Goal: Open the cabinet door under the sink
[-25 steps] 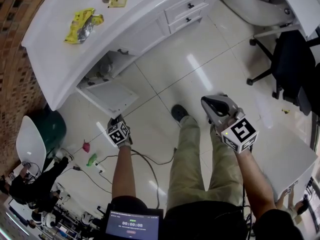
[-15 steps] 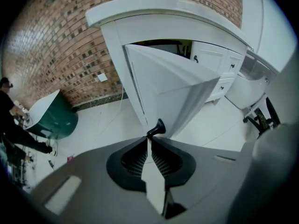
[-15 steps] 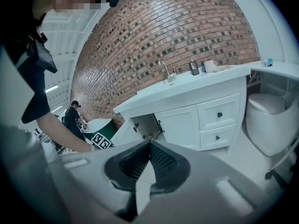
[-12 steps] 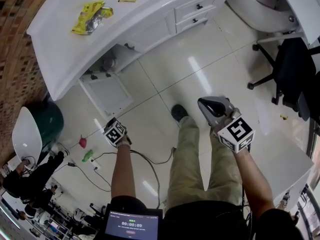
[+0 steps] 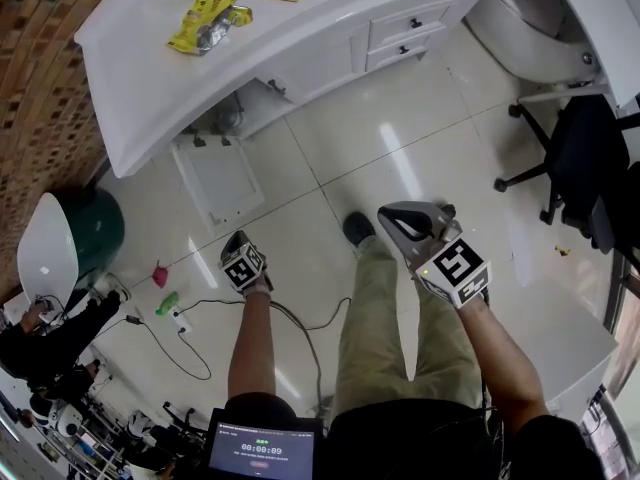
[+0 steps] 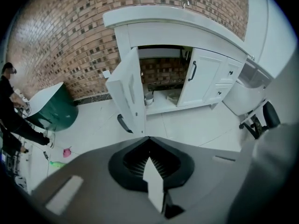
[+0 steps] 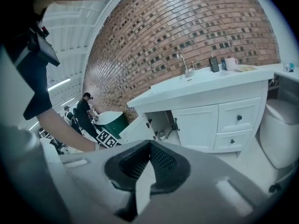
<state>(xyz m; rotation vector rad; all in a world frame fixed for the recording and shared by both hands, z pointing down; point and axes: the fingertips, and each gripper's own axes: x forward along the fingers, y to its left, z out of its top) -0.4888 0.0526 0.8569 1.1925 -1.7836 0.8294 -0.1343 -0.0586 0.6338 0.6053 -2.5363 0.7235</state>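
Two tongs, both clenched shut on nothing.
Head view: left tongs (image 5: 236, 238) and right tongs (image 5: 386, 215) hang over the floor tiles, well apart from the cabinet door (image 5: 217, 178). That door is swung wide open at about 11 o'clock, below the white table (image 5: 130, 88) with a yellow packet (image 5: 205, 23) on it.
Left gripper view: tips pressed together, nothing between them. Open door at 12 o'clock, its black handle (image 6: 124, 124) on the near edge. The neighbouring door (image 6: 201, 80) at 1 o'clock is closed.
Right gripper view: tips together here too, empty. Faucet (image 7: 183, 64) up top, open cupboard just below it, drawers (image 7: 238, 118) at 2 o'clock.
Task status: looks done to me, the door's fully out.
Risk: the door juts into the floor space, so a step forward or a careless left-arm swing could knock it shut again. The white power strip (image 5: 180, 320) and its leads at 8 o'clock look like a trip hazard too.
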